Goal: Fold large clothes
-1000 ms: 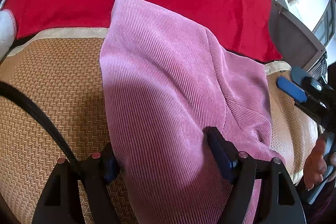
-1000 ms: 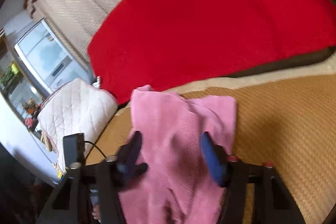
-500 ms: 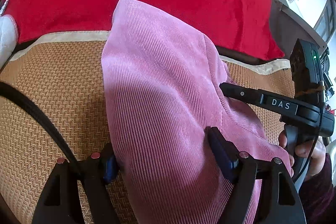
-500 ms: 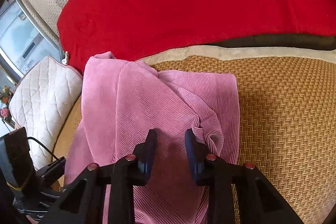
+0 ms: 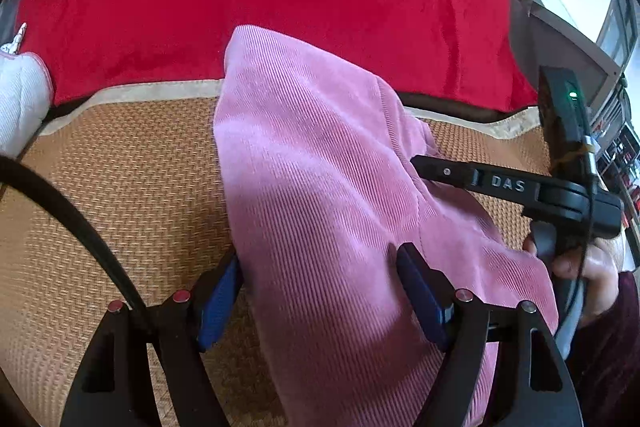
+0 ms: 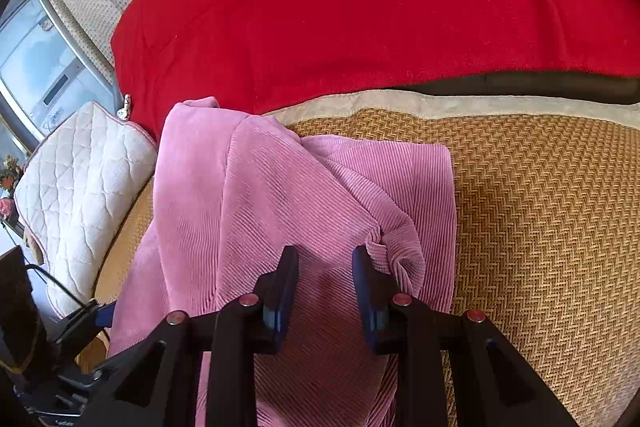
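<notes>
A pink corduroy garment (image 5: 304, 195) lies lengthwise on a woven straw mat (image 5: 120, 179), its far end on the red blanket; it also shows in the right wrist view (image 6: 280, 195). My left gripper (image 5: 320, 279) is open, its jaws wide apart on either side of the garment's near part. My right gripper (image 6: 325, 267) hovers over the garment's middle with its jaws partly closed and a gap between them, beside a bunched fold (image 6: 400, 251). It also shows at the right of the left wrist view (image 5: 520, 187), held by a hand.
A red blanket (image 6: 380, 7) covers the far side beyond the mat (image 6: 540, 207). A white quilted cushion (image 6: 80, 179) lies left of the garment. A black cable (image 5: 72, 223) crosses the mat at left. A window and curtain stand at the far left.
My right gripper swung in over the garment and narrowed its jaws from wide open to a small gap. My left gripper stayed open around the garment.
</notes>
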A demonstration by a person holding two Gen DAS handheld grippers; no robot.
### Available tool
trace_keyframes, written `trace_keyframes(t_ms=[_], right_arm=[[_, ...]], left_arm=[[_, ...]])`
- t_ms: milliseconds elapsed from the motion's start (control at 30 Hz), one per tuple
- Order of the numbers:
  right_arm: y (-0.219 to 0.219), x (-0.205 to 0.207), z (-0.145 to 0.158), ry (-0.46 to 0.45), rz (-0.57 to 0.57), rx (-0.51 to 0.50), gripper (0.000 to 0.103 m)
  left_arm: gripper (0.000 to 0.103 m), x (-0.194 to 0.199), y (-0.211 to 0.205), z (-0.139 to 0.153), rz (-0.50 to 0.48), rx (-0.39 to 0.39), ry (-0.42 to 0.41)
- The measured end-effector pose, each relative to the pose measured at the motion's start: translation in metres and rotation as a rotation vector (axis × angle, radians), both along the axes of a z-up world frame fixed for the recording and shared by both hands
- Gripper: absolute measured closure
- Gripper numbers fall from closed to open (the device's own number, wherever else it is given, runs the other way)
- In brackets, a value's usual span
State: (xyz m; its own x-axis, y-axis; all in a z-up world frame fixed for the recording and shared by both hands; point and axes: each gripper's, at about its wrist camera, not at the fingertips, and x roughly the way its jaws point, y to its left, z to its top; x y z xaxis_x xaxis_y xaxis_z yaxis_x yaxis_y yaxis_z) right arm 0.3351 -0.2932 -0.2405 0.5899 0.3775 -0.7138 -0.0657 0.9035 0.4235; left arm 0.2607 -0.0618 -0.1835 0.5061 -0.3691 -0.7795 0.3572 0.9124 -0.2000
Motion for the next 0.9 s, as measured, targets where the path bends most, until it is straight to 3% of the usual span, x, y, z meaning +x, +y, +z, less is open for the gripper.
trace_keyframes(t_ms=[267,367,467,600,700,900], right_arm=[[0.001,0.001,-0.001,0.0,-0.001,-0.012,0.072],[0.001,0.002,-0.002,0.0,-0.004,-0.019,0.072],[0.002,0.002,-0.002,0.001,-0.002,-0.025,0.072],[0.002,0.004,0.001,0.028,-0.003,-0.031,0.072],[-0.001,0.005,0.017,0.063,0.003,-0.004,0.068],[0.022,0.015,0.067,-0.006,0.135,0.064,0.068]], left_arm=[[0.025,-0.028,0.028,0.027,-0.023,0.008,-0.057],[0.025,-0.032,0.03,0.019,-0.034,0.055,-0.059],[0.024,-0.034,0.024,-0.009,-0.032,0.119,-0.064],[0.023,-0.034,0.021,-0.012,-0.025,0.138,-0.073],[0.023,-0.035,0.017,-0.012,-0.02,0.175,-0.093],[0.023,-0.035,0.016,-0.013,-0.01,0.173,-0.09]])
